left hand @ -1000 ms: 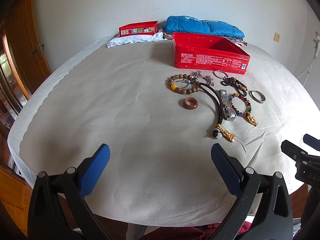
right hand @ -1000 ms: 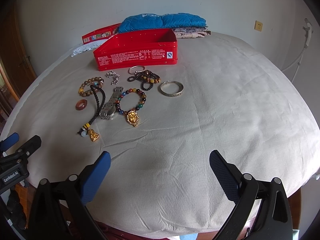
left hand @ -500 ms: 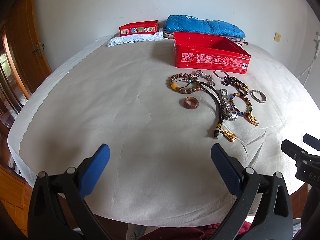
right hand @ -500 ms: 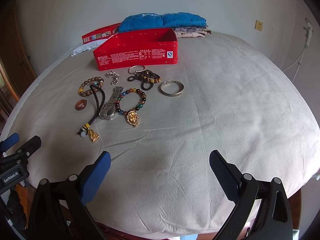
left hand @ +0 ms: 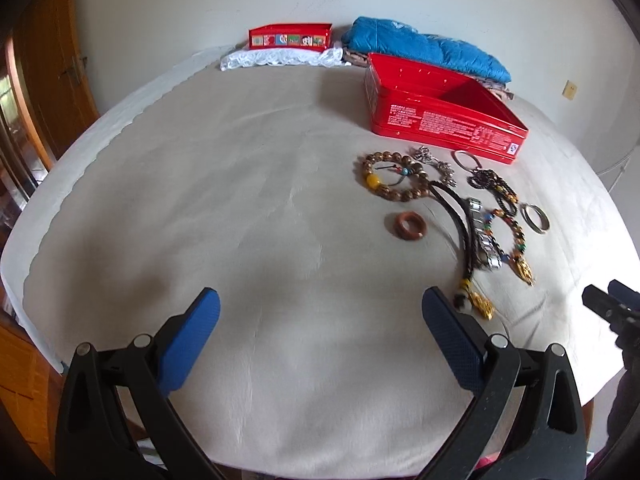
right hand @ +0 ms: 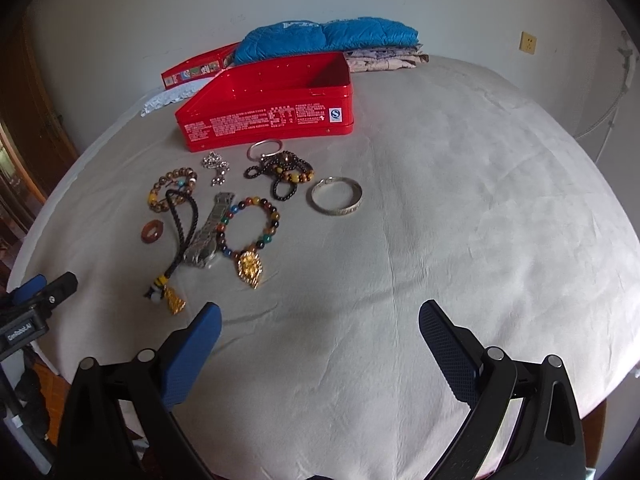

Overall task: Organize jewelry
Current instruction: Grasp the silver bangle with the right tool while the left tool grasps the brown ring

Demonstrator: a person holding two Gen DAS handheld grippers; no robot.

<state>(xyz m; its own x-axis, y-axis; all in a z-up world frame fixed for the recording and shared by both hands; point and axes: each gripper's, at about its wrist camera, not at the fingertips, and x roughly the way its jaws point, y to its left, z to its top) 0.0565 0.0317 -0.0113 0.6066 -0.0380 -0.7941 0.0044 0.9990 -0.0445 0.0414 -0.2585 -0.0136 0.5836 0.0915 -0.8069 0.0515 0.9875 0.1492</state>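
**Both claws spread wide over a table of loose jewelry**

Your left gripper [left hand: 320, 312] and right gripper [right hand: 318, 322] hang released above the cloth-covered table [right hand: 460, 200], holding nothing. Ahead of you, the jewelry lies in a cluster before the open red tin [right hand: 268, 120]: a wooden bead bracelet [left hand: 396, 176], a brown ring [left hand: 408, 226], a metal watch [right hand: 208, 232], a multicolored bead bracelet [right hand: 250, 224] with gold pendant, and a silver bangle [right hand: 335, 195]. The tin's inside looks bare.

We record soft, even daylight and faint shadows on the tablecloth [right hand: 460, 208]. Fisheye bends edges; corners vignette black. Focus sharp.
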